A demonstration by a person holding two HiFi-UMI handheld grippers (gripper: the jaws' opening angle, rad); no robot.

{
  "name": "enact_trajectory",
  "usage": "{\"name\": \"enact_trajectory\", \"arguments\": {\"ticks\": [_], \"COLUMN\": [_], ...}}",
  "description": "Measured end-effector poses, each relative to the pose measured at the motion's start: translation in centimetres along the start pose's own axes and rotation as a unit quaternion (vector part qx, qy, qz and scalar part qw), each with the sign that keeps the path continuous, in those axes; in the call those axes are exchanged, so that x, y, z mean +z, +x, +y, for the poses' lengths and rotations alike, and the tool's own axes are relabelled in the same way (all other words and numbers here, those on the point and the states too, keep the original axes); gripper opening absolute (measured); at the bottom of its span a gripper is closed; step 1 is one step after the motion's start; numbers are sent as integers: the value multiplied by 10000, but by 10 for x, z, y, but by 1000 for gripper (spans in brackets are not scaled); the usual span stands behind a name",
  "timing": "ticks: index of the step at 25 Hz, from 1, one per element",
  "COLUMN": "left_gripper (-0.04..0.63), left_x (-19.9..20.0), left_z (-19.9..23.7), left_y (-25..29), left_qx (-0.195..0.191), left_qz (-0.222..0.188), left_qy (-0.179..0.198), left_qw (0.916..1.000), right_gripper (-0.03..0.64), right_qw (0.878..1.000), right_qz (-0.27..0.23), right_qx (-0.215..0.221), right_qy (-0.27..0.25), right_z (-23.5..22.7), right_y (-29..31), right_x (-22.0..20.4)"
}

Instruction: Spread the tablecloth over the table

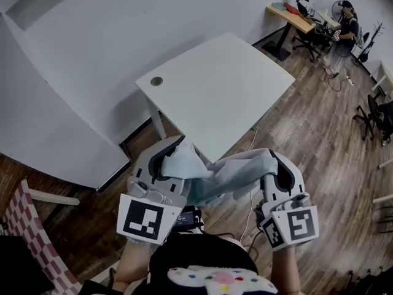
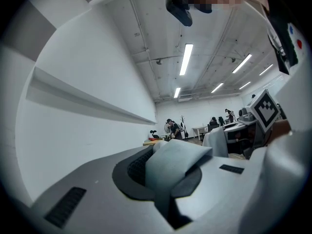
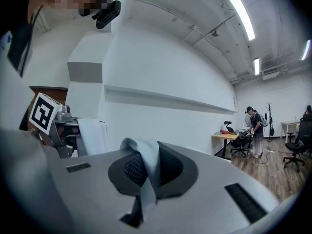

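**While the pale blue-grey fabric tablecloth (image 1: 236, 172) hangs bunched between your hands**

Your left gripper (image 1: 167, 153) has its fingers clamped on one end. The cloth sags across to your right gripper (image 1: 275, 168), likewise clamped. The white rectangular worktop (image 1: 215, 85) lies bare ahead, about equally near both.

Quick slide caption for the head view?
Bunched tablecloth clamped by left gripper and right gripper, short of the white table.

pale blue tablecloth (image 1: 228, 176), white table (image 1: 221, 85), brown wood-grain floor (image 1: 319, 143).
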State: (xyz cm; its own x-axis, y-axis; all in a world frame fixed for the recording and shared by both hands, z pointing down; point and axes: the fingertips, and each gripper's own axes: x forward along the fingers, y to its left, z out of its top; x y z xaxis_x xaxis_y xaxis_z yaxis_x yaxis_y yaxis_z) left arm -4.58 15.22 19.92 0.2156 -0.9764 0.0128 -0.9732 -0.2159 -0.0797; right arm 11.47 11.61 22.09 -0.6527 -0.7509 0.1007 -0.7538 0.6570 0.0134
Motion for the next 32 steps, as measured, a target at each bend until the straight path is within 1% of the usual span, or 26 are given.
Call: {"name": "enact_trajectory", "arguments": {"ticks": [5,10,15,20,24,25,28,32], "left_gripper": [8,8,8,8,8,8,8,8], "left_x": [-8,-18,-28,-35,-42,-43,-46,-49], "left_z": [22,32,41,43,50,53,67,88], "left_y": [22,32,41,47,48,48,47,36], "left_qx": [-89,-172,-99,-55,157,236,470,830], "left_qz": [59,183,337,413,554,588,607,713], "left_qy": [-62,-133,-258,-189,-171,-126,163,264], "left_qw": [9999,9996,9990,9990,9982,9979,9969,9936], "right_gripper": [29,29,29,29,29,29,29,29], "right_qw": [9999,9995,9989,9987,9984,9982,9978,9970], "right_qz": [73,204,405,479,531,553,616,706], "right_qx": [-85,-189,-200,-186,-208,-216,-239,-194], "right_qy": [74,135,80,34,50,40,-6,-263], "right_z": [-6,-10,-19,-28,-41,-46,-60,-69], "right_y": [30,44,54,55,57,57,57,54], "right_x": [-2,-9,-16,-24,-32,-34,-39,-43]}}
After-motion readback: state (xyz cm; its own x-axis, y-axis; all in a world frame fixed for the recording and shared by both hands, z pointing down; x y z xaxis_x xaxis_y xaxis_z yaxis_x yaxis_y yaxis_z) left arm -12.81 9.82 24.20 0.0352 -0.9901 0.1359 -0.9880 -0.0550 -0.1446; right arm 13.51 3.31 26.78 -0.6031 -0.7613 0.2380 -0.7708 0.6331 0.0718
